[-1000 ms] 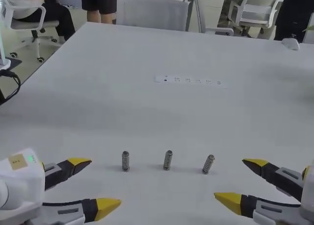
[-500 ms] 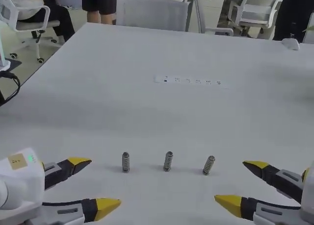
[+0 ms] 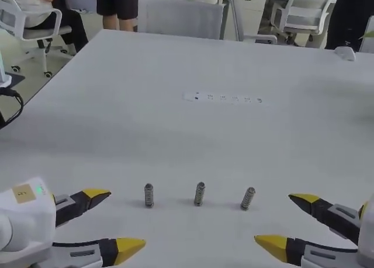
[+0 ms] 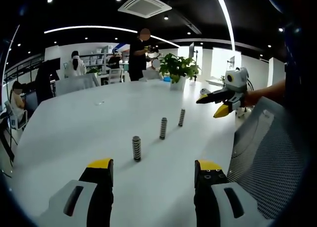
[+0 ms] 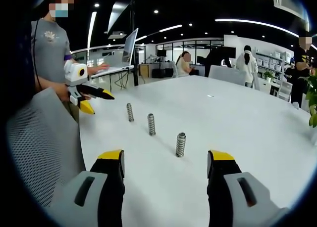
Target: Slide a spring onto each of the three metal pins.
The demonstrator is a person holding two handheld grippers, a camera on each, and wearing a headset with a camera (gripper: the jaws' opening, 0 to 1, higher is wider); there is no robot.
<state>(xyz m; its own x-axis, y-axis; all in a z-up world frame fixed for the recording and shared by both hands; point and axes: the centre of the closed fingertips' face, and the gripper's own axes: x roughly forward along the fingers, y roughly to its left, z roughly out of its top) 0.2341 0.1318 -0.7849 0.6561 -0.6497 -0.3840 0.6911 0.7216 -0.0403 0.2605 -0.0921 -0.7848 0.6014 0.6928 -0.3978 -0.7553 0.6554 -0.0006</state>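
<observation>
Steel coils, three of them, stand upright in a row on the white table (image 3: 175,134), between my two grippers. The left-hand spring (image 3: 149,195) is just ahead and inward of my left gripper (image 3: 117,218); the right-hand spring (image 3: 248,198) sits likewise off my right gripper (image 3: 280,218); the middle spring (image 3: 199,194) stands about midway between the two.

Over the last second almost nothing has changed; the row has slipped a little in the head view, but that is my head moving, not the springs; both grippers have kept their places, jaws spread wide and gripping nothing. In each gripper view the nearest spring stands ahead of the gap between the jaws, clear of both.

I judge each spring is already on one of the pins, since they stand unsupported, though the pins are hidden inside the coils; so the task looks done, and I am simply holding off.
</observation>
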